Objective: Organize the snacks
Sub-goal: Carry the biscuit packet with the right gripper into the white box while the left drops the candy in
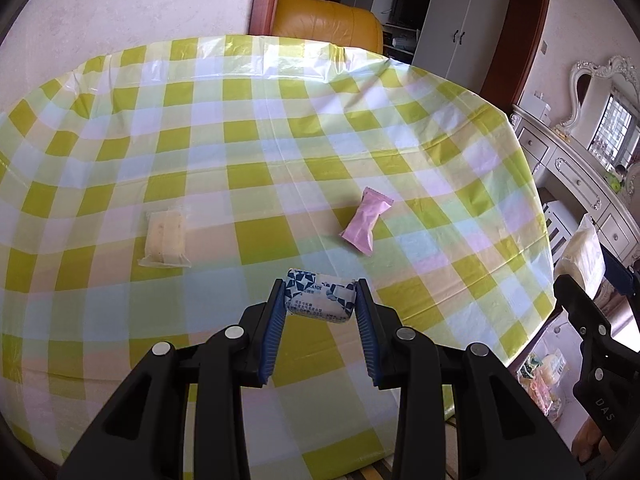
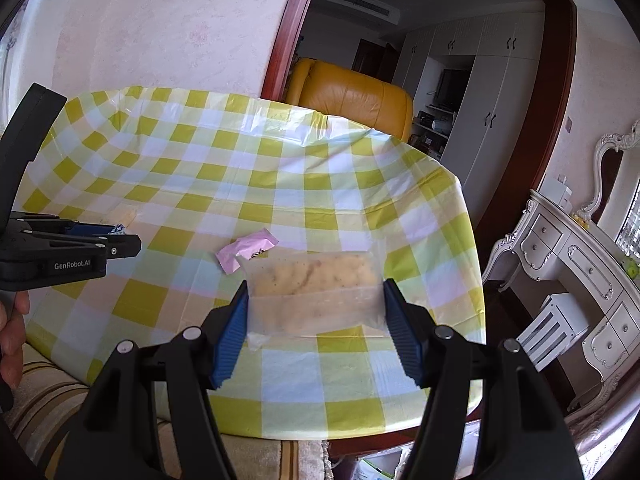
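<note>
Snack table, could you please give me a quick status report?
Left gripper shut on blue-and-white wrapped candy. Right gripper shut on clear-wrapped beige biscuit pack. Pink wrapped snack and another clear-wrapped biscuit lie on checked tablecloth. Nothing in the way.

The words on the blue-and-white candy [image 1: 320,296] are too small to read. The clear cracker bag [image 2: 314,294] hides one end of the pink packet [image 2: 244,252]. The person's hand [image 2: 12,344] is cut off at the picture's edge.
</note>
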A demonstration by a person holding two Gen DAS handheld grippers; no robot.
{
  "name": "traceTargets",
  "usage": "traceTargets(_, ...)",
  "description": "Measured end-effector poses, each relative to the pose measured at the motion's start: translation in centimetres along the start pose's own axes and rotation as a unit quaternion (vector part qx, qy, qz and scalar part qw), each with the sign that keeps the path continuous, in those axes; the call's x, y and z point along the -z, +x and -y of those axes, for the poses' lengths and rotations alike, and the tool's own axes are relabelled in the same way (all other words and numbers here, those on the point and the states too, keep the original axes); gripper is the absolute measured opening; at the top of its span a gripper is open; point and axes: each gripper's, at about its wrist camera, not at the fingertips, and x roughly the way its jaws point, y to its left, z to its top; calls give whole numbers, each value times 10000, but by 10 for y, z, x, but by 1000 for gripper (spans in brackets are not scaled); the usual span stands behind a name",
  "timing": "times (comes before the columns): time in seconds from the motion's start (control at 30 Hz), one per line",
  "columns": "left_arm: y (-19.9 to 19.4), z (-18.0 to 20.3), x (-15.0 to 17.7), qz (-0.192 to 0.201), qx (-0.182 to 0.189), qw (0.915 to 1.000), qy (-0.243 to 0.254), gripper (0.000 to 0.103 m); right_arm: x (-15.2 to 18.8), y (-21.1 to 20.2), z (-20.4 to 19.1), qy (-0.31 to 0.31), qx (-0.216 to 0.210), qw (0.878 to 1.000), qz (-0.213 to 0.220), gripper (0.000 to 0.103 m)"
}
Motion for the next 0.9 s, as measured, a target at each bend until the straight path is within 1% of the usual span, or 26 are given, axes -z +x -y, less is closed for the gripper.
traceTargets(0.27, 1, 49, 5, -151, 225, 9988, 404, 34, 19, -14, 37, 279, 216, 9994, 33, 64)
traceTargets(0.47, 3, 87, 9, -255, 409, 9962, 727, 34, 36, -23, 64, 500, 390, 9980, -5, 64)
traceTargets(0.67, 5, 130, 17, -387, 674, 9909, 1103, 34, 53, -33, 87, 677, 575, 9960, -29, 64)
traceTargets(0.9, 9, 174, 26, -638, 1037, 9820, 1444, 34, 76, -41, 112, 821, 809, 9932, -182, 64)
